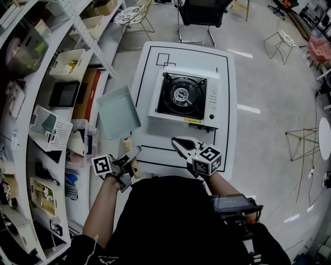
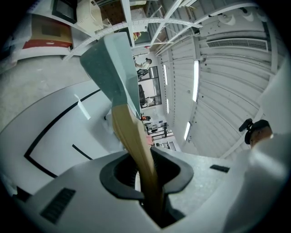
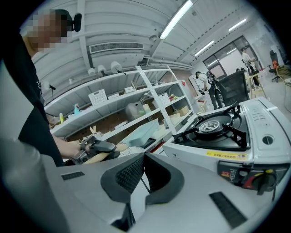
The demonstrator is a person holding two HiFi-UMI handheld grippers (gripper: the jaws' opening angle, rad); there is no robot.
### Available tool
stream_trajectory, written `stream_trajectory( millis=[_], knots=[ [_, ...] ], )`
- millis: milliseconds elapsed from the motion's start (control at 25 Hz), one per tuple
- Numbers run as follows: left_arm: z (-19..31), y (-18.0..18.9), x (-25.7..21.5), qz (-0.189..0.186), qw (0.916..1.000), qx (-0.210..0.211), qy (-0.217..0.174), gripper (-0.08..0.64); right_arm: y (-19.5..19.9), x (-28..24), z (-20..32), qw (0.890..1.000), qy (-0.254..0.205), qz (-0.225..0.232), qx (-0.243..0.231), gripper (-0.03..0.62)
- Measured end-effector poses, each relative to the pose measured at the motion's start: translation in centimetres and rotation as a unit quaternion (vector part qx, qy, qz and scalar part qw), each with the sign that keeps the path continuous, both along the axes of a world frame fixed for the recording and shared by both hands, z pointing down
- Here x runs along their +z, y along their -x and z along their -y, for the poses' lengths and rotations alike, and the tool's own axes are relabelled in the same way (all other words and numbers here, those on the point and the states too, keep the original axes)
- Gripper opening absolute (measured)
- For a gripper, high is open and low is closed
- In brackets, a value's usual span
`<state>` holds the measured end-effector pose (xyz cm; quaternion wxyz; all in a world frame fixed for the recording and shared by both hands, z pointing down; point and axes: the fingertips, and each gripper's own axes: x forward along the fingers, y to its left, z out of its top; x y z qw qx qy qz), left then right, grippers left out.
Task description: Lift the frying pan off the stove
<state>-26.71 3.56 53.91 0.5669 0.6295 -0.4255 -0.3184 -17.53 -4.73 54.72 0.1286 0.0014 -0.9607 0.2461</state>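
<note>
The frying pan [image 1: 118, 111] is a square, pale teal pan with a wooden handle [image 1: 129, 146]. It hangs in the air left of the table, off the stove. My left gripper [image 1: 132, 155] is shut on the handle [image 2: 136, 150], and the pan [image 2: 116, 68] tilts up and away from its jaws. The portable gas stove [image 1: 186, 98] stands on the white table [image 1: 227, 129] with its burner bare. My right gripper [image 1: 178, 144] hovers over the table's near edge, in front of the stove [image 3: 218, 132], shut with nothing in it. From there the pan [image 3: 143, 132] shows to its left.
White shelves [image 1: 51, 103] with baskets, bins and boxes run close along the left, just beyond the pan. A black chair [image 1: 201, 15] stands behind the table. Wire stools and a frame stand on the floor at the right.
</note>
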Motion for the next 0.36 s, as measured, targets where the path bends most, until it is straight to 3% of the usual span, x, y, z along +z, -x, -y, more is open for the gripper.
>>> stream_trajectory(
  millis=[360],
  knots=[
    [-0.32,-0.36,-0.13,0.003,1.0000,0.003,-0.003,0.080,-0.41,0.02,-0.01,1.000,-0.004,0.001,0.003,0.026]
  ],
)
